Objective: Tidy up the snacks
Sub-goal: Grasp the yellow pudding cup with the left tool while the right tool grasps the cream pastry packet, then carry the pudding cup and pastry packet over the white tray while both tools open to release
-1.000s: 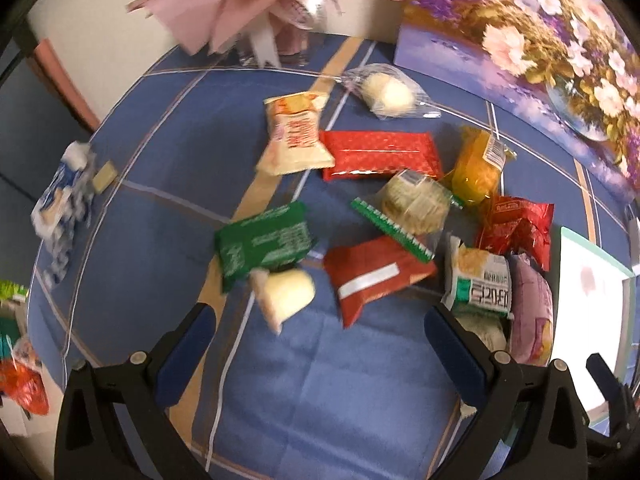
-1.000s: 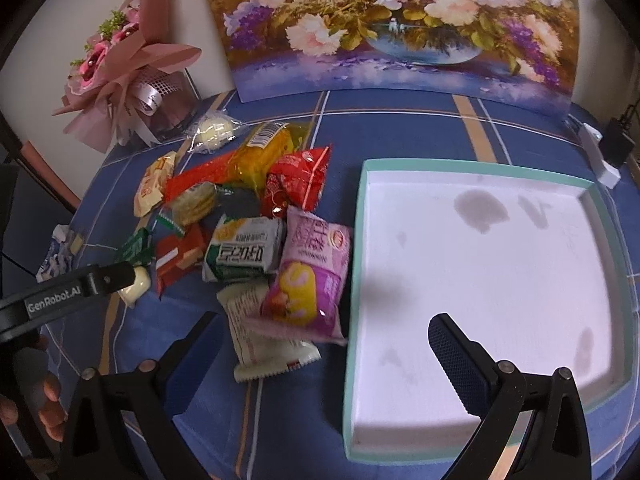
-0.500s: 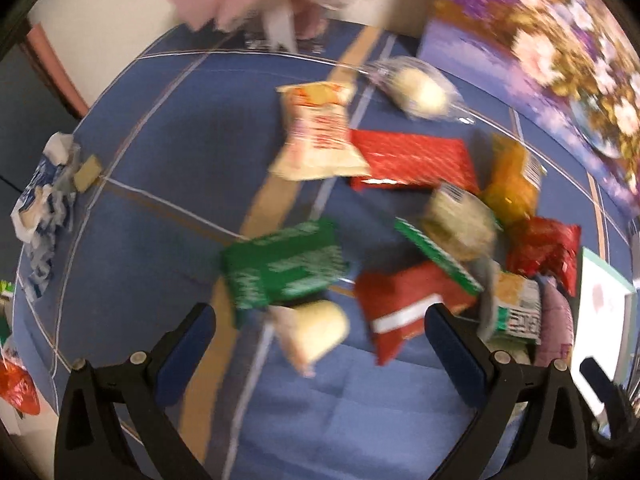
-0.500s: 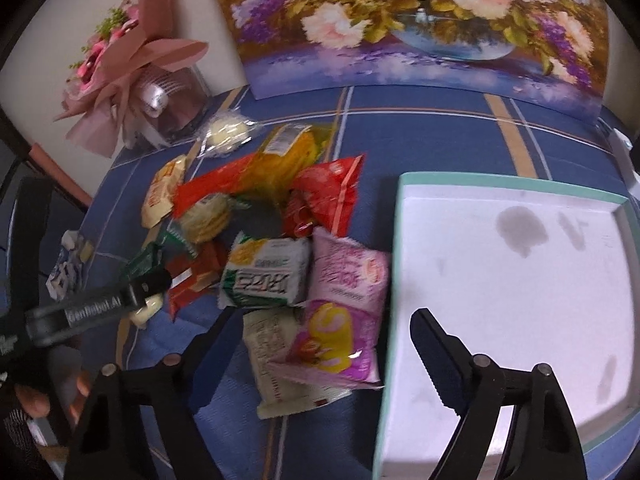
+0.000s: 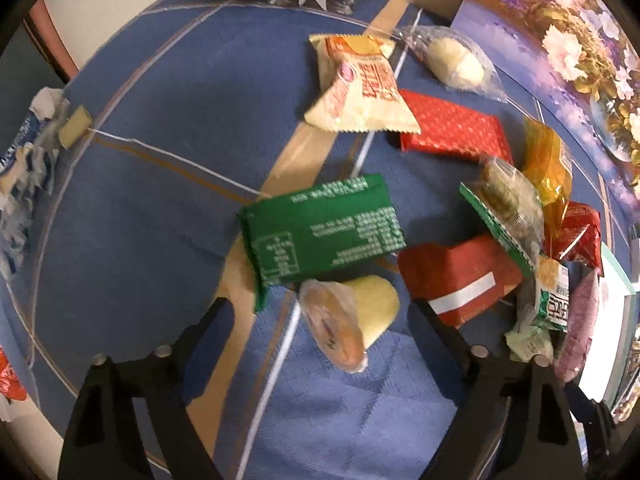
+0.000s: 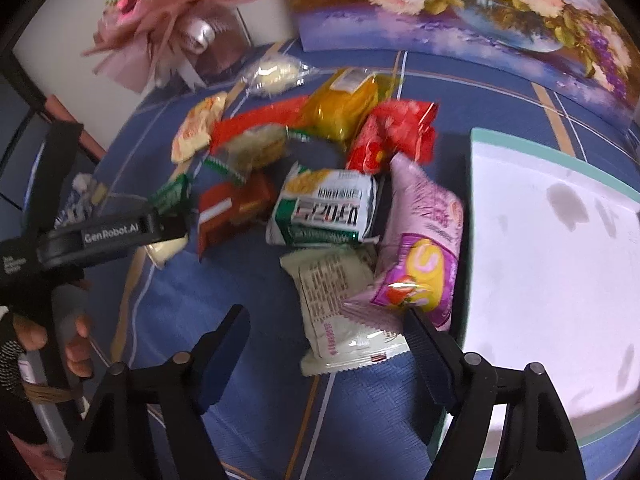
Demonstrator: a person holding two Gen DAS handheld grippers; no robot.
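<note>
Left gripper [image 5: 320,320] points steeply down at the blue tablecloth [image 5: 160,160]. Its jaws are closing, with a small jelly cup [image 5: 348,320] lying on its side between them; the pads stand clear of it on both sides. A green packet [image 5: 320,228] lies just beyond the cup, touching it. A red packet with a white stripe [image 5: 456,276] lies beside the far jaw.

Right gripper [image 6: 326,332] hovers over the near edge of the snack pile. Its jaws are closing around a pale cream wrapper [image 6: 340,304]. The pad on the tray side sits at the lower corner of a pink packet [image 6: 420,248]; contact there cannot be confirmed owing to blur. The pink packet lies partly over the cream wrapper. A green-and-white packet [image 6: 324,208] lies behind both.

A person's hand [image 6: 60,332] grips the left tool's handle at the left edge of the right wrist view.

The white tray with a teal rim [image 6: 520,144] lies beside the pile, stained, with no snack inside. A floral painting [image 6: 480,4] and a pink bouquet [image 6: 168,12] stand at the far edge. A crumpled blue-and-white wrapper [image 5: 24,168] lies well apart from the pile.
</note>
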